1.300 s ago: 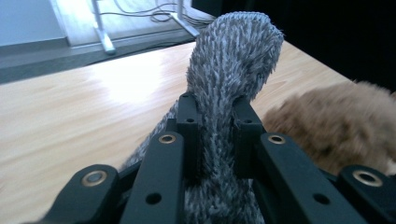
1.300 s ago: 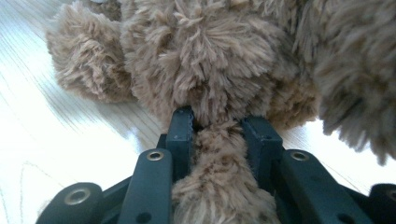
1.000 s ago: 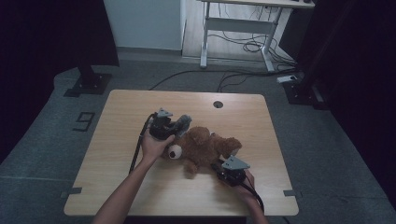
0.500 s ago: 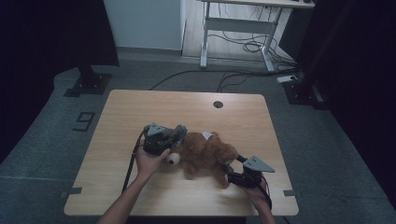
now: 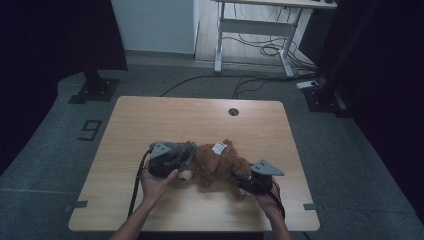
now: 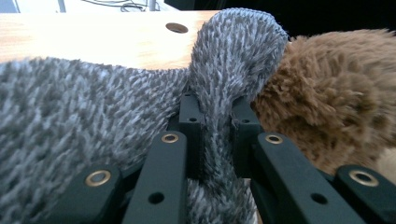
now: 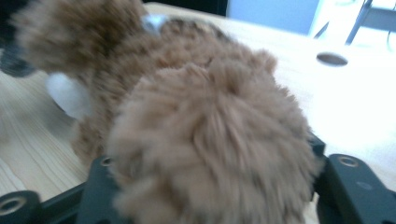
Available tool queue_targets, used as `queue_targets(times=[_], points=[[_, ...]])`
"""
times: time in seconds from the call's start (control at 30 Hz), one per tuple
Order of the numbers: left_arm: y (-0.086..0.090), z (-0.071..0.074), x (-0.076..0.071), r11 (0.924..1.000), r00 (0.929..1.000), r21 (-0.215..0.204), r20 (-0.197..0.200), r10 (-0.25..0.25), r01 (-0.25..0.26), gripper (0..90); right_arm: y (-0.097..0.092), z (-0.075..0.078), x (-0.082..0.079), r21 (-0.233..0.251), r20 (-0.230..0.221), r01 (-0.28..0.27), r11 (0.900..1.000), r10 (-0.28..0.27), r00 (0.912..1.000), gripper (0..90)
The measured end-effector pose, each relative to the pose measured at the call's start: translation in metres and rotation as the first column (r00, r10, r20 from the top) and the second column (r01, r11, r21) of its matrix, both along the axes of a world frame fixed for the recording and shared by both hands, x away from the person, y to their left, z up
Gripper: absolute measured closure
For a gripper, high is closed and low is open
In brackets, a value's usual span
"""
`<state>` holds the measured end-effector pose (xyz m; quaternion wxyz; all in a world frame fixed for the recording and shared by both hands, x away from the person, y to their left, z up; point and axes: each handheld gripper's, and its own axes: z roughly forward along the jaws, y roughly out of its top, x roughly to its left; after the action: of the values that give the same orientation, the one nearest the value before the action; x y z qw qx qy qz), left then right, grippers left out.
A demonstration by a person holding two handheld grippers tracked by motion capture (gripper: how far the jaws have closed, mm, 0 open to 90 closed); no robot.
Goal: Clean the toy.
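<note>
A brown teddy bear (image 5: 220,162) lies on its side on the wooden table (image 5: 200,115), white muzzle towards my left hand. My left gripper (image 5: 186,152) is shut on a fold of grey knitted fabric (image 5: 181,147) at the bear's head. In the left gripper view the jaws (image 6: 215,121) pinch that grey knit (image 6: 70,116), with brown fur (image 6: 336,102) just to the right. My right gripper (image 5: 240,179) is at the bear's other end. Its jaws (image 7: 210,186) have just been closing and now hug a plush leg (image 7: 210,130) on both sides.
A round cable hole (image 5: 233,111) sits near the table's far edge. Beyond the table stand a white desk frame (image 5: 250,30) with cables on the floor and a dark stand base (image 5: 92,87) at the left.
My left hand has pulled the grey knit and the bear's head nearer to me. The right gripper lifted a little off the table and its jaws now sit around the leg.
</note>
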<state>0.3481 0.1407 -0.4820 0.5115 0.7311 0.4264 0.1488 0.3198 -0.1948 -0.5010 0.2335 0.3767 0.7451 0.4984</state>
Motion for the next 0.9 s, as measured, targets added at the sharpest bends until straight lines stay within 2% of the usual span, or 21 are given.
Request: queue_targets(times=[0.1,0.37,0.5,0.53,0.57,0.6,0.63,0.67,0.7,0.73,0.77,0.8,0.83,0.87,0.9], points=[[-0.002,0.000,-0.005,0.9999,0.9999,0.011,0.010,-0.004,0.004,79.0,-0.002,-0.009,0.006,0.000,-0.034,0.022,0.9998,-0.022,0.9992,45.6],[-0.002,0.004,-0.010,0.9999,1.0000,0.010,0.008,-0.004,0.004,78.4,-0.003,-0.011,0.012,-0.002,0.002,0.025,0.9997,-0.025,0.9997,52.2],[-0.007,0.028,-0.010,0.9994,0.9995,0.028,0.023,-0.021,0.020,77.6,-0.005,-0.013,0.006,-0.004,0.043,0.013,0.9999,-0.013,0.9990,54.9],[-0.007,0.028,-0.010,0.9994,0.9995,0.028,0.023,-0.021,0.020,77.5,-0.005,-0.013,0.006,-0.004,0.043,0.013,0.9999,-0.013,0.9990,54.9],[-0.013,0.043,-0.010,0.9986,0.9981,0.039,0.048,-0.039,0.037,77.3,-0.006,-0.016,0.004,-0.008,0.055,0.007,0.9999,-0.007,0.9985,56.0],[-0.017,0.048,-0.010,0.9982,0.9972,0.042,0.060,-0.046,0.043,77.2,-0.005,-0.016,0.003,-0.017,0.064,0.005,0.9999,-0.004,0.9979,56.3],[-0.017,0.048,-0.010,0.9982,0.9972,0.042,0.060,-0.046,0.043,77.1,-0.005,-0.016,0.003,-0.017,0.064,0.005,0.9999,-0.004,0.9979,56.3],[-0.029,0.066,-0.008,0.9964,0.9933,0.051,0.090,-0.073,0.068,76.9,-0.003,-0.016,0.002,-0.033,0.088,0.001,0.9995,0.002,0.9961,56.6],[-0.029,0.066,-0.008,0.9964,0.9933,0.051,0.090,-0.073,0.068,76.8,-0.003,-0.016,0.002,-0.033,0.088,0.001,0.9995,0.002,0.9961,56.6],[-0.042,0.080,-0.005,0.9942,0.9890,0.059,0.112,-0.096,0.090,76.7,-0.003,-0.016,0.001,-0.042,0.100,-0.009,0.9991,0.013,0.9949,56.7],[-0.042,0.080,-0.005,0.9942,0.9890,0.059,0.112,-0.096,0.090,76.6,-0.002,-0.016,0.001,-0.047,0.104,-0.010,0.9988,0.015,0.9945,56.7],[-0.059,0.091,-0.001,0.9904,0.9845,0.070,0.121,-0.127,0.119,76.6,-0.002,-0.016,0.001,-0.048,0.105,-0.012,0.9988,0.017,0.9944,56.7],[-0.059,0.091,-0.001,0.9904,0.9845,0.070,0.121,-0.127,0.119,76.6,-0.002,-0.016,0.001,-0.048,0.105,-0.012,0.9988,0.017,0.9944,56.7],[-0.079,0.096,0.002,0.9837,0.9793,0.087,0.114,-0.167,0.157,76.4,-0.002,-0.017,0.001,-0.051,0.108,-0.013,0.9986,0.018,0.9940,56.7],[-0.087,0.097,0.002,0.9813,0.9774,0.089,0.111,-0.180,0.170,76.1,-0.002,-0.017,0.001,-0.052,0.111,-0.013,0.9986,0.019,0.9936,56.7]])
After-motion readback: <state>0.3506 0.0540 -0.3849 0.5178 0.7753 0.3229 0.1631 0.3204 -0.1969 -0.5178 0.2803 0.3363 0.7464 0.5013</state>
